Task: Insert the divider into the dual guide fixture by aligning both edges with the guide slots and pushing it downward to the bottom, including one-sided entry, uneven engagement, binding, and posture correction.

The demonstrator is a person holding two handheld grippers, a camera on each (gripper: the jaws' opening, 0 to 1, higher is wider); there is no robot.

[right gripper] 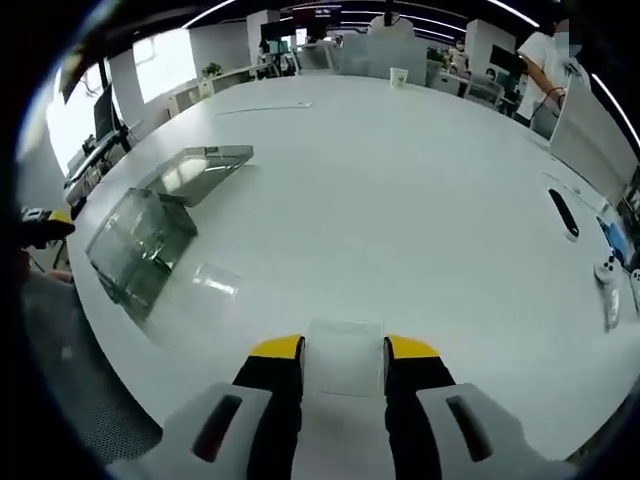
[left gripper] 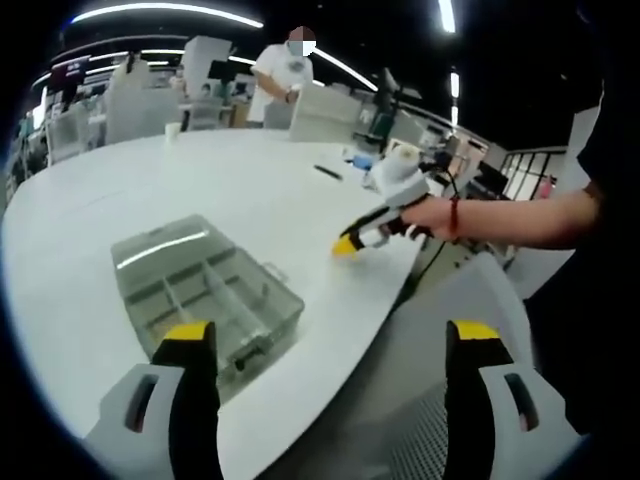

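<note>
Meanwhile the left gripper [left gripper: 330, 345] hangs past the edge of the white table [left gripper: 150, 190] with its jaws spread wide and nothing between them, the clear compartment box [left gripper: 205, 290] lying just ahead with its lid thrown open. Across the table the right gripper [right gripper: 343, 350], held in a hand [left gripper: 432, 216], has its jaws drawn in on a clear flat divider [right gripper: 343, 355] resting on the tabletop, well apart from the box [right gripper: 140, 245]; a second clear piece [right gripper: 216, 278] lies between them.
</note>
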